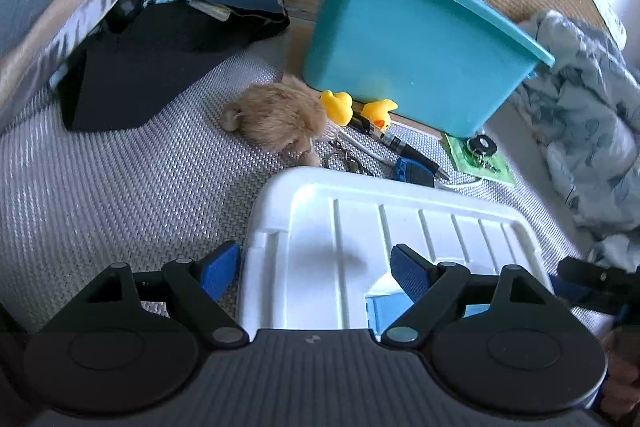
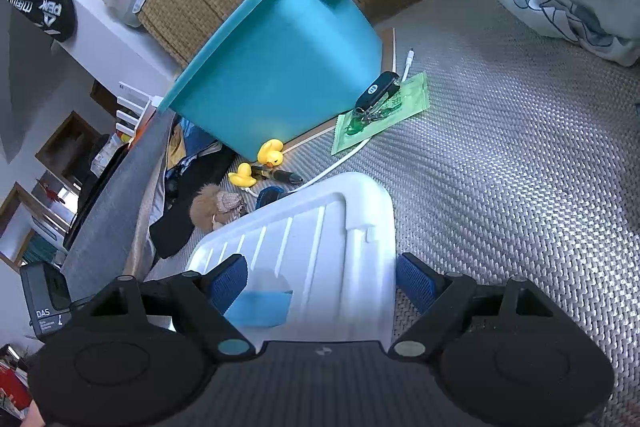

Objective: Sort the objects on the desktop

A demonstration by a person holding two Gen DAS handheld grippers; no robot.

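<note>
Lid (image 1: 400, 227), white and ribbed, lies nearest of all, on the woven grey mat (image 1: 120, 195) in front of the teal bin (image 1: 408, 39), and both tools straddle its near corners. The left gripper (image 1: 316, 275) stands with fingers apart, one blue pad off the lid's edge over the mat and the other above the lid, neither pressing that I can see. The right gripper (image 2: 320, 283) is likewise spread across the opposite corner, gripping nothing.

Between the lid and the bin sits the clutter to be sorted: a furry brown toy (image 1: 280, 119), two yellow ducks (image 1: 338, 105), a dark pen (image 1: 404, 147), a blue fob (image 1: 412, 171), a white cable (image 2: 344, 159) and, off the bin's right corner, a green packet (image 2: 380, 111) with a black key fob (image 2: 376, 91) on it.

Risks, as I judge them: if only one side closes, the lid could pivot or slip from a smooth edge; pushed towards the bin it would plough into the ducks and pen or snag the cable that runs under its far edge.

Whatever lies beneath the lid is hidden; only a blue patch shows at its near edge, perhaps a latch. The bin's inside cannot be seen. The pile of dark fabric (image 1: 160, 39) left of the bin is hard to make out.
</note>
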